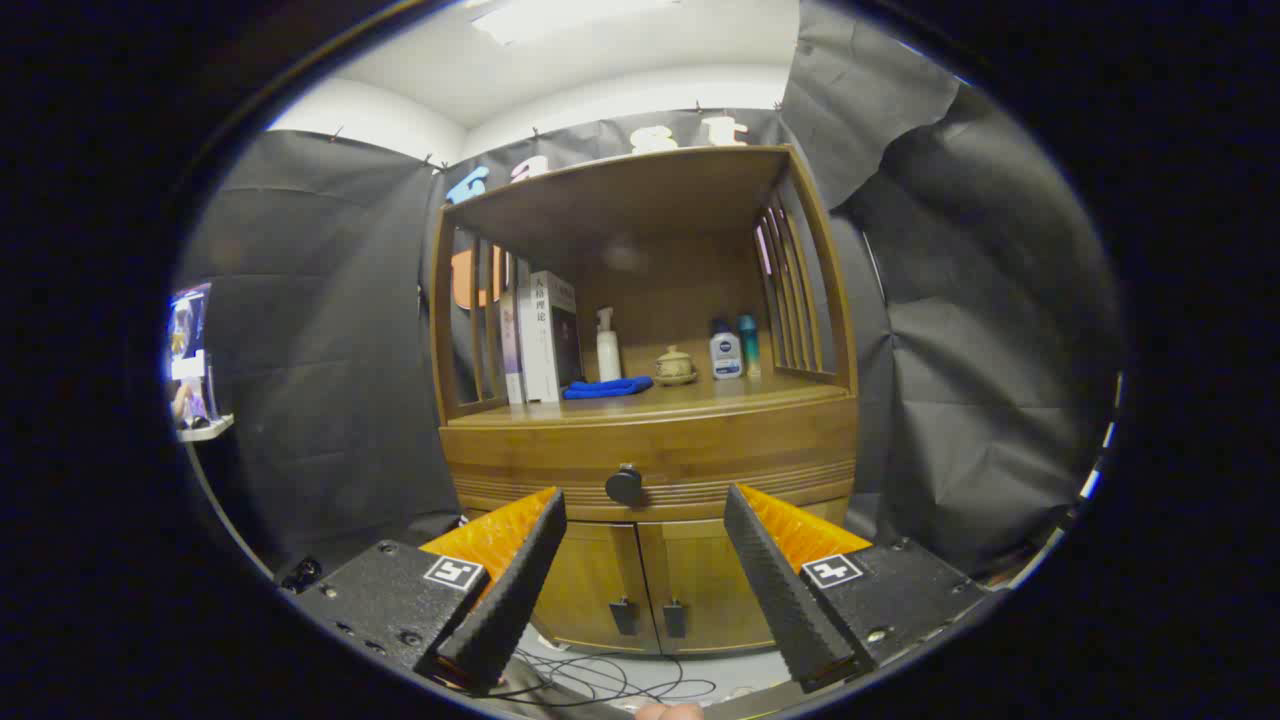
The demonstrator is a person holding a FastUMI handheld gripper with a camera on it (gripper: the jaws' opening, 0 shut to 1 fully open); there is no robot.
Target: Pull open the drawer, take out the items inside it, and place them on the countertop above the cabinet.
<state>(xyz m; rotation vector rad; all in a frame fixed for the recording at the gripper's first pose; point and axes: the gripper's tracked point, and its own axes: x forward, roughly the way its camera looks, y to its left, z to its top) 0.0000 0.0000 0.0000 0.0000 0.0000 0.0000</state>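
Booth: black cloth walls around a wooden cabinet (pixel 650 440).
Gripper (pixel 645 505): fingers spread wide, holding nothing.
Drawer (pixel 650 460): closed, its dark knob (pixel 624 485) just beyond and between the fingertips.
Countertop (pixel 700 398): books (pixel 540 335), blue cloth (pixel 607 387), pump bottle (pixel 608 345), lidded jar (pixel 675 365), two bottles (pixel 735 347).
Below: two cabinet doors (pixel 650 590), shut.

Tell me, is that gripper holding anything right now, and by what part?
Nothing is held. The gripper is open, its fingers spread apart in the air, with the closed drawer's dark knob beyond them, untouched.
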